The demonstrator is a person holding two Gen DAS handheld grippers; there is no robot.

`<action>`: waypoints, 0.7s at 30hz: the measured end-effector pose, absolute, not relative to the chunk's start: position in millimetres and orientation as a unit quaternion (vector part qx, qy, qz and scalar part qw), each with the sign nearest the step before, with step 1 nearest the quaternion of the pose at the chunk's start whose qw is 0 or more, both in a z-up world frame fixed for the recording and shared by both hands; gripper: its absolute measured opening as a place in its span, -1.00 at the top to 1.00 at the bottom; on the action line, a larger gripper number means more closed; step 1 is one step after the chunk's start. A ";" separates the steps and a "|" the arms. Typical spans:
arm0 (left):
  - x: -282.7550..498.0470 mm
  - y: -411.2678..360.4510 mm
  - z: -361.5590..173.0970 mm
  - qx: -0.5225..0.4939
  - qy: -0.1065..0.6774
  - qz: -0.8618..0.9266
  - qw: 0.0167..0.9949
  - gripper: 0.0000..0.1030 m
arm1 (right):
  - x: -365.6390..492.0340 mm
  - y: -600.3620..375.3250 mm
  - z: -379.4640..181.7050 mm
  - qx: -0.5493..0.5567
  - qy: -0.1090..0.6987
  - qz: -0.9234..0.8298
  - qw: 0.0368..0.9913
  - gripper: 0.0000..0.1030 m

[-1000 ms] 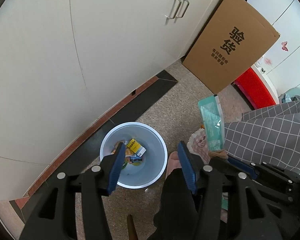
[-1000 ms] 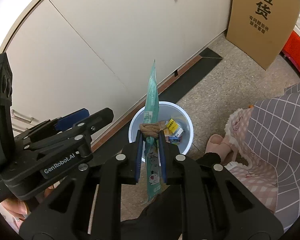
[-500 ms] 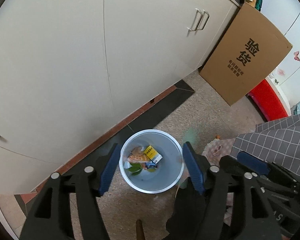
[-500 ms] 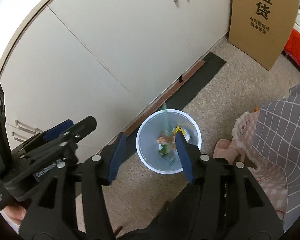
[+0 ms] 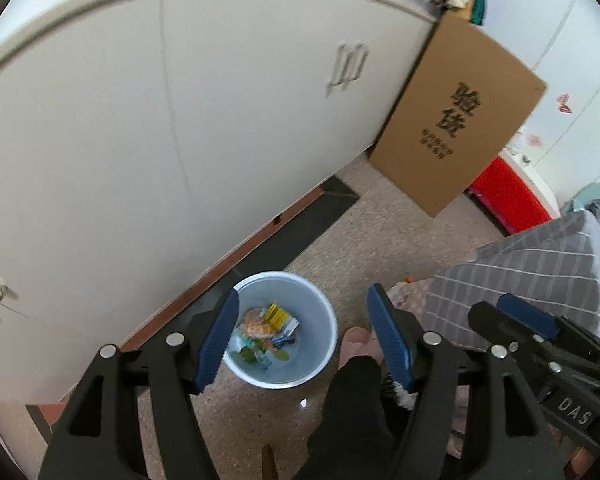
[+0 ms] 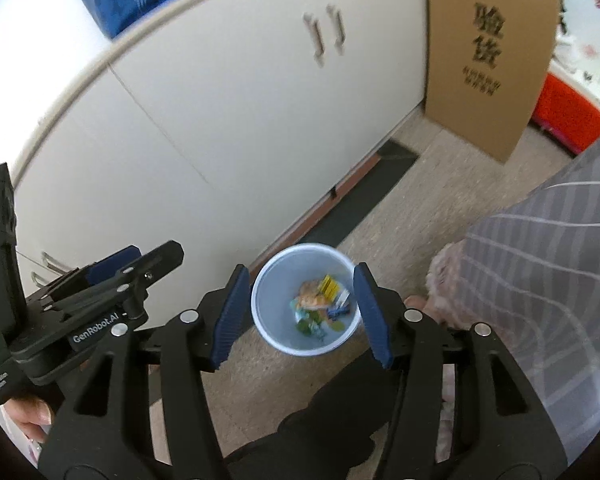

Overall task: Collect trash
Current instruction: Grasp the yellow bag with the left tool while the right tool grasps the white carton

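Note:
A pale blue trash bin (image 5: 324, 320) stands on the speckled floor by the white cabinets; it also shows in the right wrist view (image 6: 268, 320). Inside lie several pieces of trash (image 5: 270, 330): a yellow packet, an orange wrapper, green and teal bits, also seen in the right wrist view (image 6: 320, 306). My left gripper (image 5: 308, 340) is open and empty, held high above the bin. My right gripper (image 6: 306, 314) is open and empty, above the bin too. Each gripper shows at the edge of the other's view.
White cabinets (image 5: 180, 120) run along the left. A large cardboard box (image 5: 456, 116) leans against them at the back right, with a red container (image 5: 508, 196) beyond. A grey checked cloth (image 5: 540, 276) and a pink slipper (image 5: 356, 340) lie to the right of the bin.
My right gripper opened and the teal packet it held dropped into the bin. Both grippers have risen, so the bin looks smaller.

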State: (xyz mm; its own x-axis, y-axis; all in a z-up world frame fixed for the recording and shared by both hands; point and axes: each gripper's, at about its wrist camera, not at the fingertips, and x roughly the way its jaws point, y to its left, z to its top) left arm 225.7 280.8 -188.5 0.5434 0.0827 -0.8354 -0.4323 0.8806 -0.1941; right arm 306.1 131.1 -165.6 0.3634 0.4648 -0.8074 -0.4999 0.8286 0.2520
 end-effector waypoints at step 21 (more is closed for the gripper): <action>253.7 40.9 -60.8 -0.079 0.383 -0.029 0.920 -0.31 | 268.6 -155.0 -42.5 0.066 0.332 0.129 0.932 -0.31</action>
